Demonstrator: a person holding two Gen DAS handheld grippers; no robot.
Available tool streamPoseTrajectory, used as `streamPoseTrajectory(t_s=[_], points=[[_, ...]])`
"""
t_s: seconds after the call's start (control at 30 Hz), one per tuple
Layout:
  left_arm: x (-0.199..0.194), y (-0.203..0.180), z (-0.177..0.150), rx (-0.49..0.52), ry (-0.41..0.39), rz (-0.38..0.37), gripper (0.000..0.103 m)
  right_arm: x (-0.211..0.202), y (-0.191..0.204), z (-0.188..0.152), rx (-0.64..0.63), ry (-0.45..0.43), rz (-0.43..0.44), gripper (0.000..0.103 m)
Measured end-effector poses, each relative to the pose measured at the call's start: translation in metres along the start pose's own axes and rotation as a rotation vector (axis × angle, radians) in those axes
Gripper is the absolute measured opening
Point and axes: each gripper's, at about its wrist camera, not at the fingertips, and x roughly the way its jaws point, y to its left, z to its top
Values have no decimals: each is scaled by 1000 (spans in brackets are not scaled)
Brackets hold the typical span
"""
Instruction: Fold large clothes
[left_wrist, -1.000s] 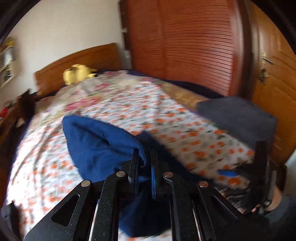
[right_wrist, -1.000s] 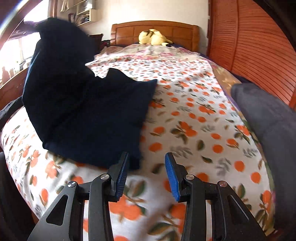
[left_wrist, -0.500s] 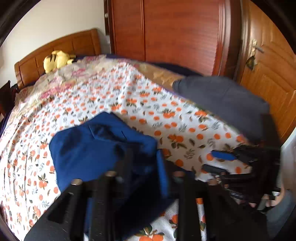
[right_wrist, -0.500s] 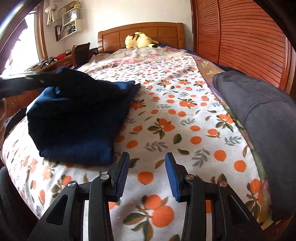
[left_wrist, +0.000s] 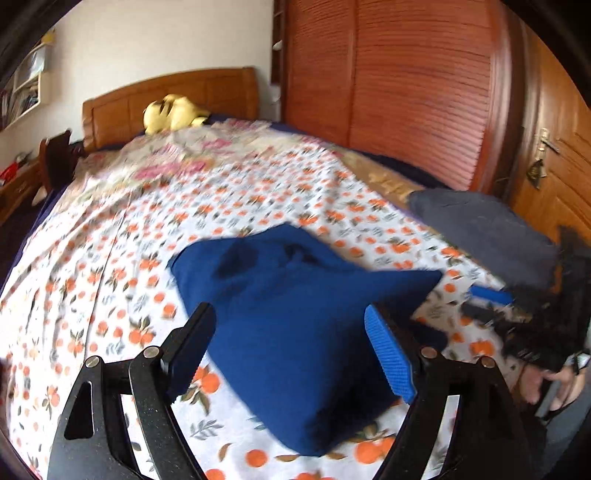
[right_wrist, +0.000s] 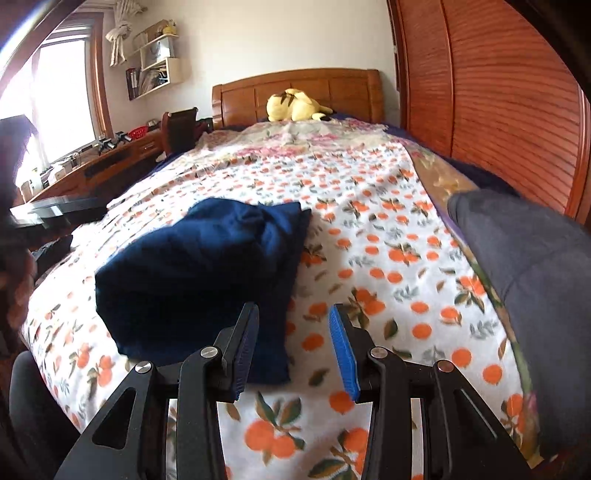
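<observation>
- Desk (right_wrist: 110, 158) stands along the left wall, cluttered with small items, beside the bed.
- Left gripper (left_wrist: 291, 350): jaws wide apart, having just been opening; the blue garment (left_wrist: 295, 295) shows between them, pads not pressing on it.
- Blue garment lies folded in a loose bundle on the orange-print bedspread (left_wrist: 110, 258), at the near left part of the bed; one corner sticks out to the right.
- Right gripper (right_wrist: 293, 343): jaws partly apart, nothing between them; it hangs over the bedspread just right of the garment's near edge.
- Yellow plush toy (right_wrist: 295, 105) sits at the far headboard (right_wrist: 332, 85).
- Dark grey folded cloth (right_wrist: 535, 277) lies at the right edge of the bed, well apart from the blue garment.
</observation>
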Motion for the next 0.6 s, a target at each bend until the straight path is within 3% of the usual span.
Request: streamPoseTrajectory(t_s=[0.27, 0.37, 0.6], points=[[25, 21, -25, 6, 77, 7, 83, -1, 31, 35, -22, -64, 64, 41], [28, 28, -37, -23, 86, -26, 83, 10, 46, 47, -64, -57, 77, 41], [34, 38, -54, -70, 94, -99, 83, 66, 43, 39, -22, 80, 67, 41]])
